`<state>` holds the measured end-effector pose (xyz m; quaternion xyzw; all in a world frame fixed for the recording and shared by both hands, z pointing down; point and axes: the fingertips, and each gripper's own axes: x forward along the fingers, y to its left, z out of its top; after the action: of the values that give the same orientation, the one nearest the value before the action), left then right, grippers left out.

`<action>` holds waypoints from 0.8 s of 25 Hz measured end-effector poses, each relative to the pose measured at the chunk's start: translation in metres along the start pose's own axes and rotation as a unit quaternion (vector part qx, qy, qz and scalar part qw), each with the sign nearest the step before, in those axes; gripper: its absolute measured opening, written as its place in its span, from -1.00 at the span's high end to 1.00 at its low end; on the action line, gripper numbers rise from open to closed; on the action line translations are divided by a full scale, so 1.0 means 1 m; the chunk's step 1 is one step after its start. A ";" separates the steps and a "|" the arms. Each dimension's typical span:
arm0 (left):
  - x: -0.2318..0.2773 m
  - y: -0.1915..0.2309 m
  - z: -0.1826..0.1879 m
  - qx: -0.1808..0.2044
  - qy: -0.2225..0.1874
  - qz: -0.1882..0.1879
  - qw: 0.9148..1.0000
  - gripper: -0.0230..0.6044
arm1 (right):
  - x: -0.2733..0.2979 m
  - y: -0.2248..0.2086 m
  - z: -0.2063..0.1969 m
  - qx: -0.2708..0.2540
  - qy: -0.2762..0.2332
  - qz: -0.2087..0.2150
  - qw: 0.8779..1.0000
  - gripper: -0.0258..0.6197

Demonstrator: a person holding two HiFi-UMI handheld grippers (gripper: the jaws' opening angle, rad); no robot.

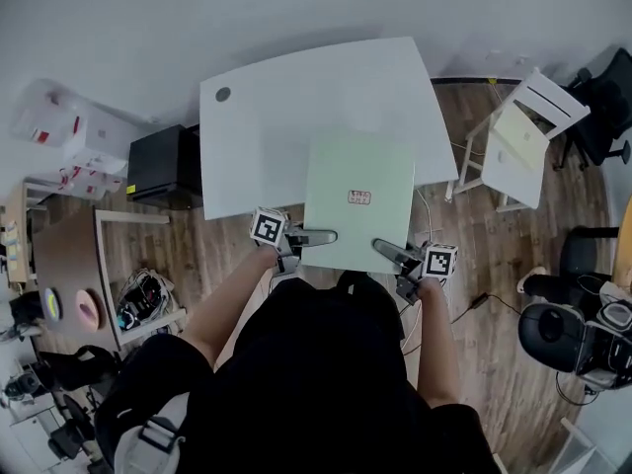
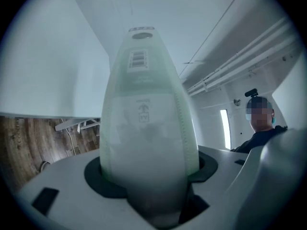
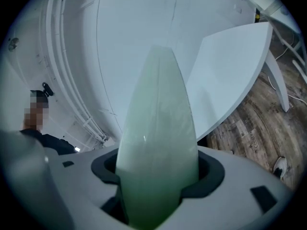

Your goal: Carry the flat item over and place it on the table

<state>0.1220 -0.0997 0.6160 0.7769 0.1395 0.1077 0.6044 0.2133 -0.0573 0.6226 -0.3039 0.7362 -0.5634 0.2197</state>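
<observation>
**A:** Panel (image 1: 357, 196), pale green and flat, is hanging over the near edge of the table (image 1: 286, 107), with its near end overhanging toward the person. I cannot tell whether the far edge is touching the top.

**B:** Grip?

**A:** Left gripper (image 1: 314, 236) and right gripper (image 1: 388, 252) are both clamping the near edge, one toward each corner, jaws wide round its thickness.

**B:** Handling?

**A:** It is lying flat with no sag, so I am judging it stiff and fairly light. The face is looking smooth and the edge slightly padded, so it might slip if tilted. The two-corner hold is suiting it.

**B:** Surface, room?

**A:** The tabletop is showing white and level. Wood floor (image 1: 494, 265) all round. White chair (image 1: 523, 136) at right and black box (image 1: 163, 163) at left, both well apart from the panel.
</observation>
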 end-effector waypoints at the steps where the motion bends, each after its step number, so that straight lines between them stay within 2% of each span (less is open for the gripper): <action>1: -0.002 0.003 0.006 -0.002 -0.011 0.004 1.000 -0.09 | 0.005 -0.002 0.007 0.001 0.010 0.004 1.000 -0.07; 5: -0.004 0.014 0.020 -0.004 -0.057 0.023 0.998 -0.09 | 0.019 -0.011 0.027 -0.005 0.051 0.025 0.998 -0.06; 9: -0.010 0.023 0.037 0.014 -0.094 0.060 0.994 -0.09 | 0.032 -0.019 0.046 -0.013 0.088 0.040 0.995 -0.06; 12: -0.019 0.034 0.046 0.018 -0.122 0.067 0.990 -0.09 | 0.047 -0.027 0.057 -0.022 0.114 0.046 0.992 -0.06; 20: -0.057 0.078 0.073 -0.033 -0.176 0.090 0.980 -0.09 | 0.093 -0.071 0.069 0.023 0.137 0.023 0.990 -0.07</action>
<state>0.0996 -0.2037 0.6733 0.7724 -0.0433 0.0275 0.6330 0.2063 -0.1827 0.6747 -0.2015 0.7528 -0.6114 0.1373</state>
